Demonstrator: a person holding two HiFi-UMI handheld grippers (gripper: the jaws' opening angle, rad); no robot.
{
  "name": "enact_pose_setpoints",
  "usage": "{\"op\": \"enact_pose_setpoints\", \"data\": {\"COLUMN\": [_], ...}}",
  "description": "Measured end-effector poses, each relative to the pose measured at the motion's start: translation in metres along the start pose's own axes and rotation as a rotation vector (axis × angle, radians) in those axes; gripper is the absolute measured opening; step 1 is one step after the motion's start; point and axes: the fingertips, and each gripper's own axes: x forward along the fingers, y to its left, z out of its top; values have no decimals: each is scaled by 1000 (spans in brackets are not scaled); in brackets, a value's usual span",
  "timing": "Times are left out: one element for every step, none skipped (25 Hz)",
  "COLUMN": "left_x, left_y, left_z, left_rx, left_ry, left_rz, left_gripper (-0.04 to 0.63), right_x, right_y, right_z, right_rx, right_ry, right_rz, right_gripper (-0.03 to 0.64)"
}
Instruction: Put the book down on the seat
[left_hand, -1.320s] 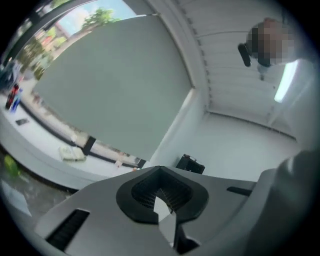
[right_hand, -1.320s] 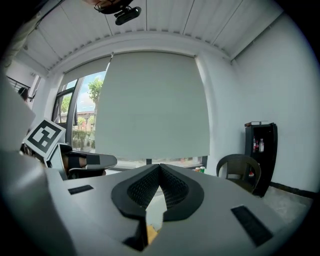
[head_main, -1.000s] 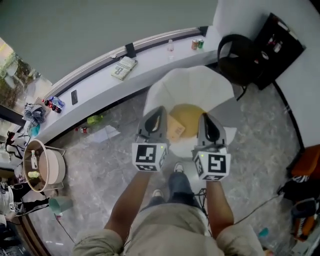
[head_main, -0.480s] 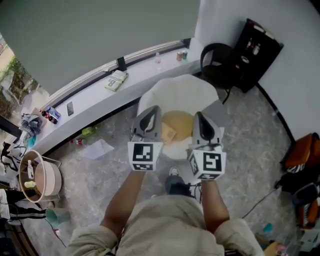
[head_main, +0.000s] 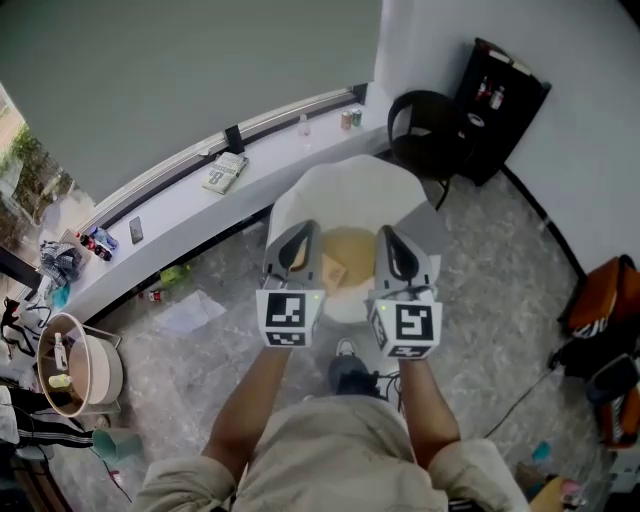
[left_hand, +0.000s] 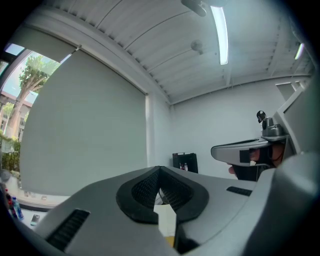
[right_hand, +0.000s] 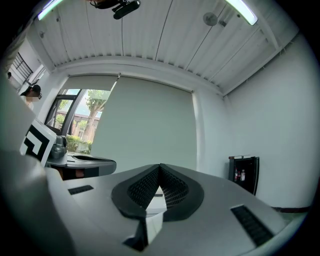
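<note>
A white chair (head_main: 345, 185) with a round yellow seat (head_main: 352, 248) stands below me in the head view. A tan book (head_main: 333, 270) lies flat on the seat, between the two grippers. My left gripper (head_main: 300, 232) hovers over the seat's left side, its jaws shut with nothing in them (left_hand: 160, 172). My right gripper (head_main: 390, 237) hovers over the seat's right side, also shut and empty (right_hand: 160, 170). Both point up and forward, so their own views show only wall, blind and ceiling.
A long white window ledge (head_main: 180, 205) runs behind the chair, with another book (head_main: 224, 172), cans (head_main: 349, 118) and a phone (head_main: 135, 230) on it. A black chair (head_main: 420, 130) and black cabinet (head_main: 500, 105) stand at the back right. A basket (head_main: 75, 365) and bags (head_main: 600, 330) sit on the floor.
The head view has shifted, so the chair and ledge sit further left and smaller in the picture. Both grippers stay shut, side by side over the seat; the book lies where it was.
</note>
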Motion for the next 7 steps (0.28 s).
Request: {"op": "enact_pose_setpoints", "data": {"left_x": [0,-1,-1,-1,-2,-2,-3], "left_y": [-2,-2,-2,-2,-1,-1,0], "left_z": [0,1,2,2,3,2,2], "left_rx": [1,1,2,3,4,6,7], "left_ry": [0,0,-2,-3,-4,-5,-5], "left_rz": [-2,-4,-4,-4,-4,-3,-2], "left_gripper": [6,7,7,6,7,6,7], "right_x": [-1,-2,-2,-1,-1,0,0], "right_y": [-1,-3,-3,-4,-4,-4,-4], "right_z": [1,2,2,3,3,3,3], "right_rx": [4,7,8,8,7,7,7], "right_ry": [-1,-1,0,1,2,3,4], "right_rz": [-4,-9,-12,-14,-15,-15,-15], "right_gripper": [5,5,5,5,5,5,5]}}
